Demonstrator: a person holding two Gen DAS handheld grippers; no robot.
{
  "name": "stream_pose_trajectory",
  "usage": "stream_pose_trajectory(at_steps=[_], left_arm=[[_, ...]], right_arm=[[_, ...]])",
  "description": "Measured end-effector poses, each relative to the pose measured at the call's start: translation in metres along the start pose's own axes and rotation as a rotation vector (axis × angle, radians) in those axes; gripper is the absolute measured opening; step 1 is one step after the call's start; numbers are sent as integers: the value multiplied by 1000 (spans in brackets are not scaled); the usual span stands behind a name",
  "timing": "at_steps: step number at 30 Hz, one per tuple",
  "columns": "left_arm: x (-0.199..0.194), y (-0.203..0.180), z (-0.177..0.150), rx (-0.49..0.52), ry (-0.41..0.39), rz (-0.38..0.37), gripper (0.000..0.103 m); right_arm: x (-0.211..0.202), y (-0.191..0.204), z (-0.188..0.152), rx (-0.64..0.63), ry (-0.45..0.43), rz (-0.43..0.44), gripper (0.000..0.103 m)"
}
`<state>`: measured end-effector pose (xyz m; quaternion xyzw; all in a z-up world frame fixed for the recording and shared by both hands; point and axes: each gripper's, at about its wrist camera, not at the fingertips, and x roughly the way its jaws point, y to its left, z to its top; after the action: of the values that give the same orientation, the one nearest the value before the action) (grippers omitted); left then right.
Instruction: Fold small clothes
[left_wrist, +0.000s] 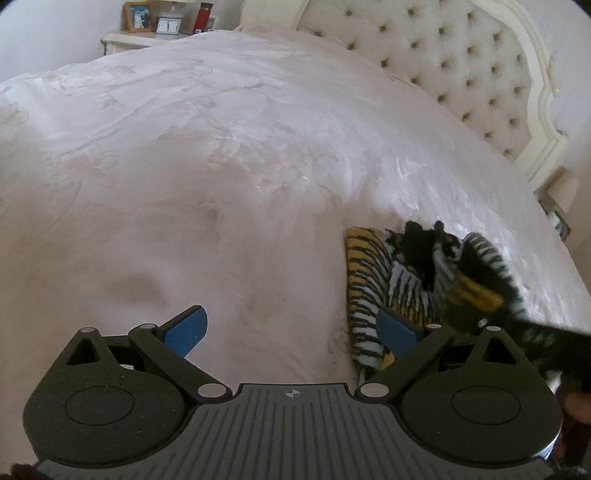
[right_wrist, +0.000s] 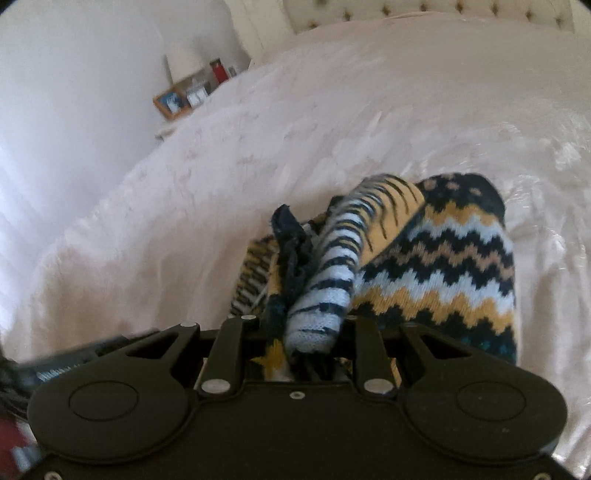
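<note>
- A bundle of knitted socks (right_wrist: 373, 266) is seen on the pink bedspread (left_wrist: 221, 166), near the side of the bed closest to the cameras, with part of it raised off the cover.
- The right gripper (right_wrist: 306, 343) is clamped on the bundle: a pale striped sock (right_wrist: 325, 295) and dark knit are pinched between its closed jaws, while a zigzag-patterned sock (right_wrist: 450, 280) drapes beside it.
- The left gripper (left_wrist: 291, 328) is held with its jaws wide apart and nothing between them; its blue pads (left_wrist: 186, 330) hover over bare bedspread, just beside the striped fabric.
- The socks are judged light, soft and floppy; no shape will be kept when lifted, and loose ends will hang and swing.
- The knit is judged grippy rather than slippery, yet stretchy, so a hard pull may distort it.
- A hold on a free cuff or toe end is suggested for the left gripper, so that one sock can be separated and laid flat.
</note>
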<state>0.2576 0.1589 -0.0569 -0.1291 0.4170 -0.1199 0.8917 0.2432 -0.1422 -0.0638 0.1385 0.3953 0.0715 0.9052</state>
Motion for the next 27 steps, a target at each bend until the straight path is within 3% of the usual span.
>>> stream_pose_trajectory(at_steps=[4, 8, 12, 15, 19, 23, 27], left_arm=[[-1, 2, 0, -11, -6, 2, 99], [-1, 6, 0, -25, -11, 5, 99], [-2, 11, 0, -50, -13, 9, 99], [-2, 16, 1, -62, -15, 11, 99], [-1, 19, 1, -71, -13, 13, 99], [-2, 18, 1, -70, -13, 6, 99], [-2, 14, -1, -50, -16, -4, 99]], right_arm=[[6, 23, -9, -102, -9, -80, 32], [8, 40, -20, -183, -15, -105, 35], [5, 45, -22, -194, -38, -45, 51], [-3, 46, -24, -191, -70, 70, 51], [-19, 45, -25, -174, -130, 131, 51], [-41, 40, -27, -181, -197, 99, 51], [-53, 42, -40, -269, -206, 39, 51]])
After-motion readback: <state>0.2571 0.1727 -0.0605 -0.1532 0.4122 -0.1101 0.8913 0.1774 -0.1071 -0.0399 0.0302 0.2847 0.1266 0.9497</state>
